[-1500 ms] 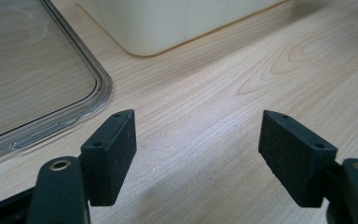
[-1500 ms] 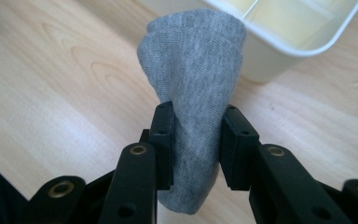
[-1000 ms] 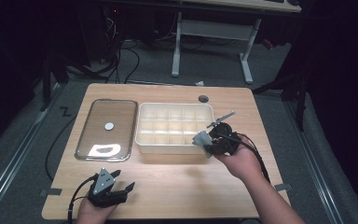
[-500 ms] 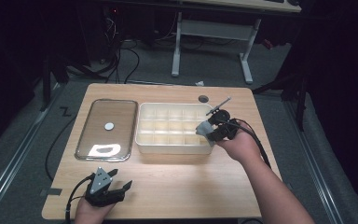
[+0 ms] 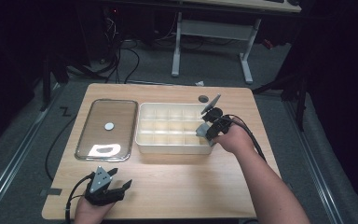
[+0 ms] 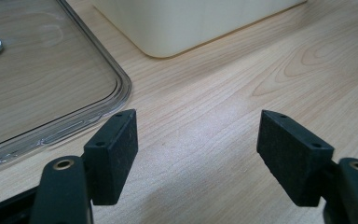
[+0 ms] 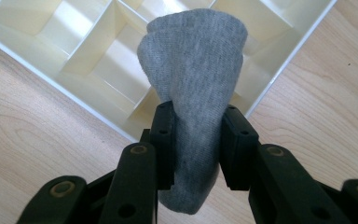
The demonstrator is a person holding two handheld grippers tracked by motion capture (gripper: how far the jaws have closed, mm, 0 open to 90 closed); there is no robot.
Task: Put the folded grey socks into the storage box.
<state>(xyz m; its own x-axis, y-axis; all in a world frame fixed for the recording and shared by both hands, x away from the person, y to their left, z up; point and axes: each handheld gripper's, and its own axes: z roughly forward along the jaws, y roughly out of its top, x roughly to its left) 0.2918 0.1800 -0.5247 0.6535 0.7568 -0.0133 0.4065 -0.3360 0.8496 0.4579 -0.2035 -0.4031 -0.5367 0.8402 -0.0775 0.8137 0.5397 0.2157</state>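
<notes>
A rolled grey sock (image 7: 193, 84) is pinched between the pads of my right gripper (image 7: 193, 140), which is shut on it. That gripper (image 5: 206, 129) hovers over the right front corner of a cream compartment tray (image 5: 142, 140), sock end (image 5: 202, 130) above the tray's near right cells. The cells I can see are bare. My left gripper (image 5: 114, 184) rests low at the table's front left, jaws wide apart with nothing between them; in the left gripper view (image 6: 196, 154) bare wood lies between its pads.
A clear lid (image 5: 106, 128) with a white round sticker (image 5: 109, 126) lies flat left of the tray. A dark round grommet (image 5: 203, 98) sits in the tabletop behind the tray. A cable (image 5: 254, 140) trails from the right gripper. A desk frame (image 5: 212, 32) stands beyond the table.
The right hand has carried the sock a little away from the front edge, from beside the tray's front right corner to above it. The left gripper has stayed put.
</notes>
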